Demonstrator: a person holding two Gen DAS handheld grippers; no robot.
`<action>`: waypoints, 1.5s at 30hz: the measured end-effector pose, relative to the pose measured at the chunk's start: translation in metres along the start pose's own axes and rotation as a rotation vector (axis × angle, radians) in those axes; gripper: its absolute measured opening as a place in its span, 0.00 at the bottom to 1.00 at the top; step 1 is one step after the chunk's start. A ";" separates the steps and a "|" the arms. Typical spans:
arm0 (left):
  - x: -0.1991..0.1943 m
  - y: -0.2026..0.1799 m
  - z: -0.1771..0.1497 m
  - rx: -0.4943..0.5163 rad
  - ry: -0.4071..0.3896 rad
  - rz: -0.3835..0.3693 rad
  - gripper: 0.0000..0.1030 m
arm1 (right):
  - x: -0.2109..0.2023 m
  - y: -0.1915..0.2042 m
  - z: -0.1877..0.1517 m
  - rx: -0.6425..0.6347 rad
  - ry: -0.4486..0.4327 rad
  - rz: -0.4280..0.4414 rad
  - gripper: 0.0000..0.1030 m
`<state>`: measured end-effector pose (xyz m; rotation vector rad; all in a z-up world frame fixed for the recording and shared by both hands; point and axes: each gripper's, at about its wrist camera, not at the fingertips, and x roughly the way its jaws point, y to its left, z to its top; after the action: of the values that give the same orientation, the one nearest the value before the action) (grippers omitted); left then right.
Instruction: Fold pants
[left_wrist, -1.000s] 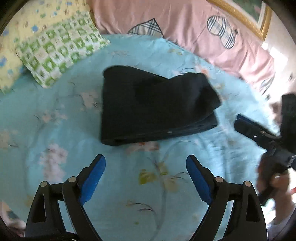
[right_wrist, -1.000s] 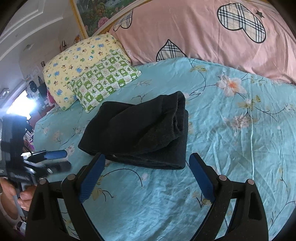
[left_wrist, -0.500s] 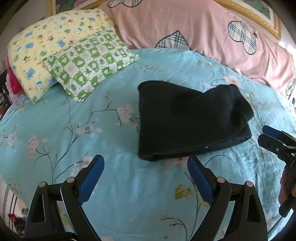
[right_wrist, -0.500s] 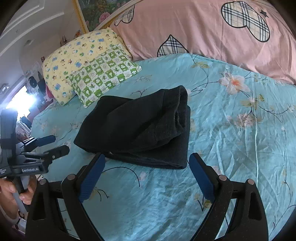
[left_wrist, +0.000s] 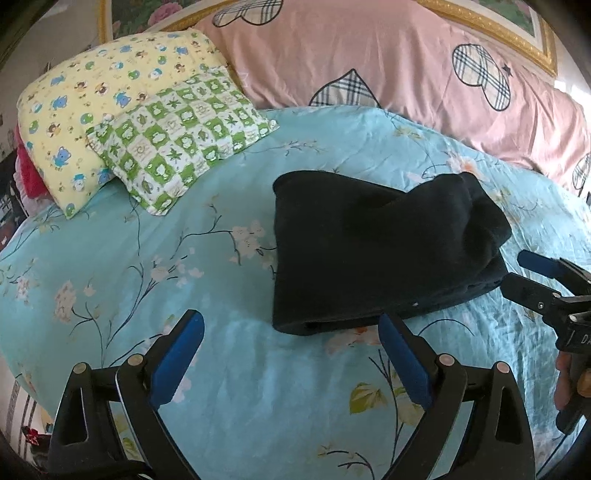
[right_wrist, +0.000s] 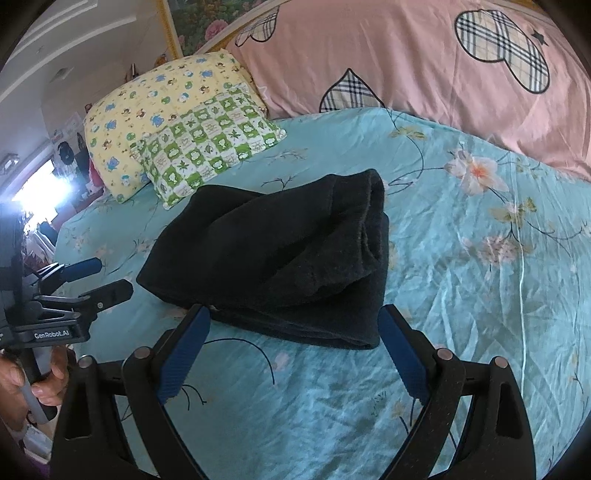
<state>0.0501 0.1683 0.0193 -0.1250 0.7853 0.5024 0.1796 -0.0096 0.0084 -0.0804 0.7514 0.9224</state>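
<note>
From my left wrist camera I see the black pants (left_wrist: 376, 254) folded into a thick bundle on the turquoise floral bedsheet (left_wrist: 229, 376), sitting at about 1 o'clock from my left gripper (left_wrist: 291, 328). That gripper has its blue-padded fingers spread wide with nothing between them, hovering over bare sheet just short of the bundle's near edge. My right gripper (left_wrist: 517, 271) comes in at 3 o'clock in this view, tips close beside the bundle's right end; its fingers stand slightly apart here, holding nothing. From the right wrist camera its jaws gape wide around the near edge of the pants (right_wrist: 280, 258) without touching them, and the left gripper (right_wrist: 107, 277) shows at 9 o'clock. A green checked pillow (left_wrist: 177, 136) leans on a yellow patterned pillow (left_wrist: 96, 99) at 11 o'clock, with a pink heart-print cushion (left_wrist: 388, 59) along 12 o'clock
</note>
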 end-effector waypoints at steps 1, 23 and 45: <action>0.002 -0.003 0.000 0.010 0.004 0.003 0.93 | 0.001 0.001 0.000 -0.007 -0.002 -0.001 0.90; 0.014 -0.015 0.004 0.056 0.025 -0.044 0.93 | 0.011 0.012 0.007 -0.035 0.004 0.012 0.90; 0.021 -0.014 0.024 0.031 0.002 -0.056 0.94 | 0.010 0.009 0.012 -0.027 -0.020 0.001 0.90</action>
<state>0.0849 0.1707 0.0202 -0.1185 0.7895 0.4373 0.1831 0.0077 0.0137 -0.0946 0.7210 0.9336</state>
